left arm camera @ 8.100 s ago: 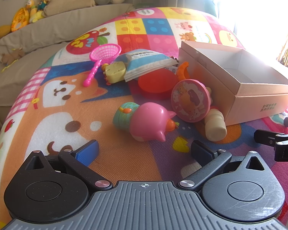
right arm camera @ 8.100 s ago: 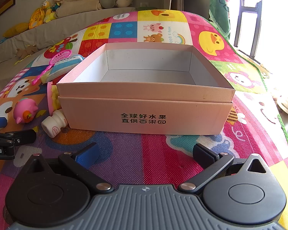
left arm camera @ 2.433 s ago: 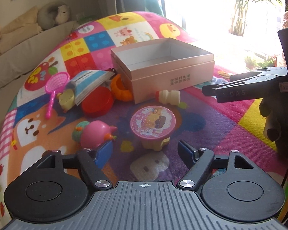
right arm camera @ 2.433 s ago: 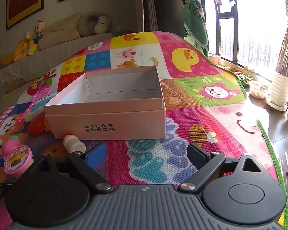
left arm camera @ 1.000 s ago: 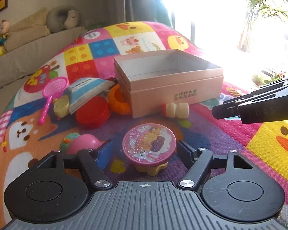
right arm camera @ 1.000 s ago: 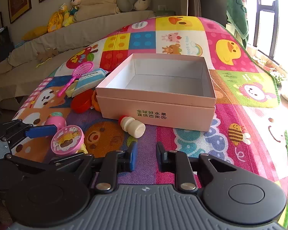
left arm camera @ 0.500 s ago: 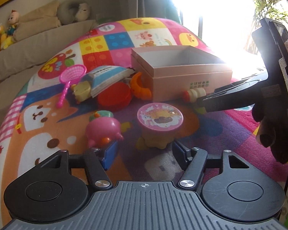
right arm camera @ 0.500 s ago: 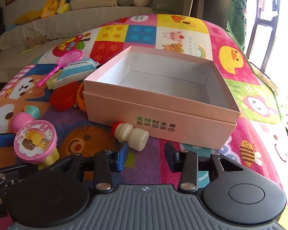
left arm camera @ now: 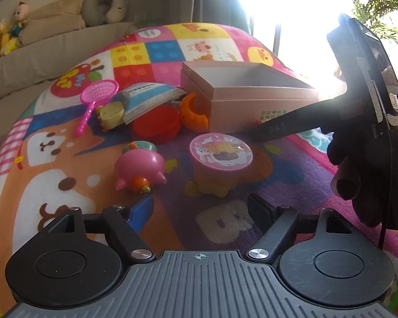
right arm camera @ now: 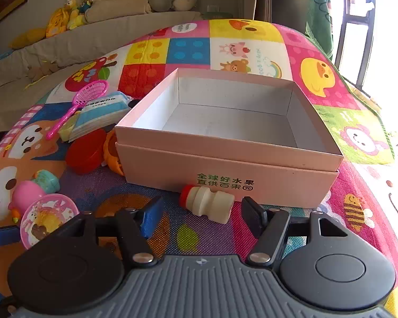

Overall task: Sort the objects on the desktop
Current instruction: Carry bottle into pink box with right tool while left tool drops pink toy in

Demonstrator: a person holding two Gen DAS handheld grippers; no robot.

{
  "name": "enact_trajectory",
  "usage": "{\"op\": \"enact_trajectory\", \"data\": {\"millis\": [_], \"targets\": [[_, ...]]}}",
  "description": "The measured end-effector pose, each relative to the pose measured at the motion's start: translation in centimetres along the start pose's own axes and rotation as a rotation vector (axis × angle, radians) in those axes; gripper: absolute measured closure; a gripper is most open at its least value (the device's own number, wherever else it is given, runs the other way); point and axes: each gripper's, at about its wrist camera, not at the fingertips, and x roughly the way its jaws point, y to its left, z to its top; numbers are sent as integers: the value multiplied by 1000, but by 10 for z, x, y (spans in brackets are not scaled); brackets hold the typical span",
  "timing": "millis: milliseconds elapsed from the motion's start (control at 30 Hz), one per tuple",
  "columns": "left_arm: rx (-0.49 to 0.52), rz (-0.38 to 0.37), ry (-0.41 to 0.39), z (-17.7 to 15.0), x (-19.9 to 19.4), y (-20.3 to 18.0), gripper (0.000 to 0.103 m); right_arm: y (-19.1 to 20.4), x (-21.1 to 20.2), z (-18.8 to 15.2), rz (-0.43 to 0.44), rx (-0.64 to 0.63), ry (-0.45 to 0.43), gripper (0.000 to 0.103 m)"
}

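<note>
An empty pink cardboard box [right arm camera: 225,164] [left arm camera: 241,106] stands on the colourful play mat. A small cream toy bottle with a red cap [right arm camera: 207,203] lies on its side in front of the box. My right gripper [right arm camera: 201,216] is open, its fingers on either side of the bottle, just short of it. My left gripper [left arm camera: 200,212] is open and empty, just behind a pink-lidded yellow cup [left arm camera: 219,164] [right arm camera: 49,218]. A pink pig toy [left arm camera: 138,169] lies left of the cup.
Left of the box lie a red round dish [left arm camera: 155,124], an orange piece [left arm camera: 195,112], a blue-white packet [left arm camera: 148,96], a yellow toy [left arm camera: 111,112] and a pink toy net [left arm camera: 95,98]. The right gripper's body [left arm camera: 358,111] crosses the left view. A sofa stands behind.
My right gripper has opened wider and come closer to the toy bottle, which now lies between its fingertips. My left gripper has backed off slightly from the pink-lidded cup.
</note>
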Motion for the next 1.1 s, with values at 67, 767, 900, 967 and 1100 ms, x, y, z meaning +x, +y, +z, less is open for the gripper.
{"op": "enact_trajectory", "data": {"millis": [67,767,900,967,1100], "targets": [[10,2,-3,2,0,-2,20,-4,-2,-1,11,18,7,57],[154,-63,-154,90,5,-37,42,-41,-132,-12,102,-183,-157,57],[176,-49,-269,152,19,-46,42,-44,-105,21,-6,-186,-240,57],[153,-64,-292,179,31,-46,38,-46,-86,40,-67,-185,-284,57],[79,-18,-326,201,36,-25,16,-57,-53,66,-129,-132,-258,53]]}}
